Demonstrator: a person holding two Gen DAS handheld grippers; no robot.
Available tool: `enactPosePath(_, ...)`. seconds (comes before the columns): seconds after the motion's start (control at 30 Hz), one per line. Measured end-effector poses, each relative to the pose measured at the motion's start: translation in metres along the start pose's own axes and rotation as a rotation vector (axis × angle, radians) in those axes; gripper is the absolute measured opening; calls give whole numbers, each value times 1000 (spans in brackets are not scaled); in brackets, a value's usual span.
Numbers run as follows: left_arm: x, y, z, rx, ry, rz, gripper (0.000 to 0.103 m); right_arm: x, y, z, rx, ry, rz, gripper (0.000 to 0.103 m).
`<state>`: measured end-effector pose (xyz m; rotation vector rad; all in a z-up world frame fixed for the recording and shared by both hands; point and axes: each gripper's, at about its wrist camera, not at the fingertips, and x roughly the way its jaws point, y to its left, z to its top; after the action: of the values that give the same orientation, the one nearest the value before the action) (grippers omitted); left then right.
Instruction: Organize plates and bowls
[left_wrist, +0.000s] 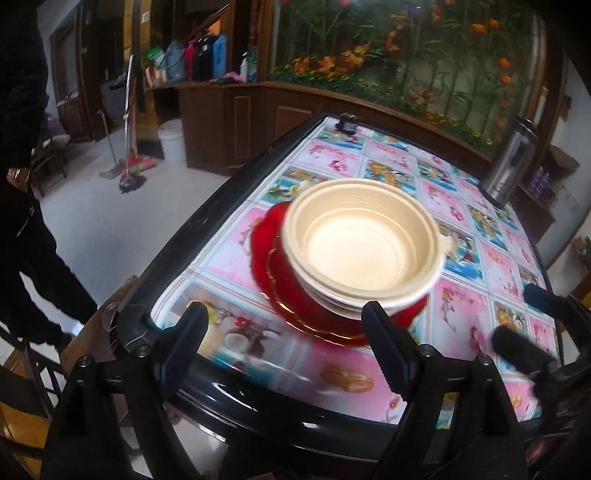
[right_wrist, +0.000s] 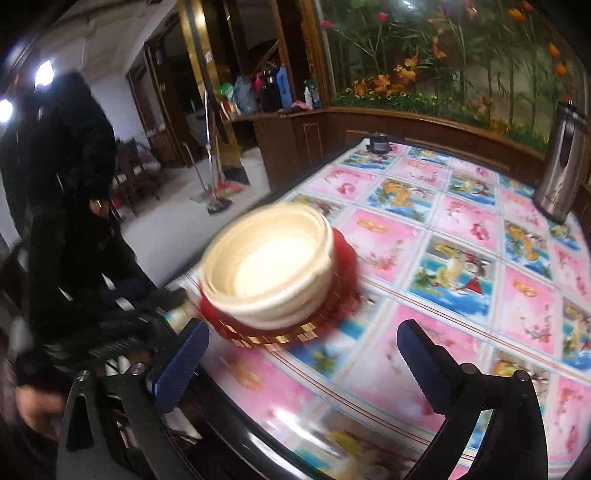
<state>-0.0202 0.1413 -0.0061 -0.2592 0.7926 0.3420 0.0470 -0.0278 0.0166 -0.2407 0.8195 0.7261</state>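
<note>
Ahead of left gripper (left_wrist: 284, 332): nested cream plastic bowls (left_wrist: 364, 245) on red scalloped plates (left_wrist: 295, 295).
I judge left nearer; both grippers, right gripper (right_wrist: 303, 354) included, spread empty.

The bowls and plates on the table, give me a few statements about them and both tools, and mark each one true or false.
1. The cream bowls sit stacked on the red plates. True.
2. The left tool is shut on a bowl. False: it is open and holds nothing.
3. The right tool is open and empty. True.
4. The steel flask stands on the plates. False: it stands apart, near the table's far edge.
5. The bowls hold food. False: the top bowl looks empty.
</note>
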Motion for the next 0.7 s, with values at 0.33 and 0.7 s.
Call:
enactPosePath(0.33,14,-26,-7,68,32,-45,103,16,-12,-18,-9,46,-23,103)
enactPosePath(0.7,29,-35,-2,87,28,-79,103,27,-14,-18,-3,60,-18,103)
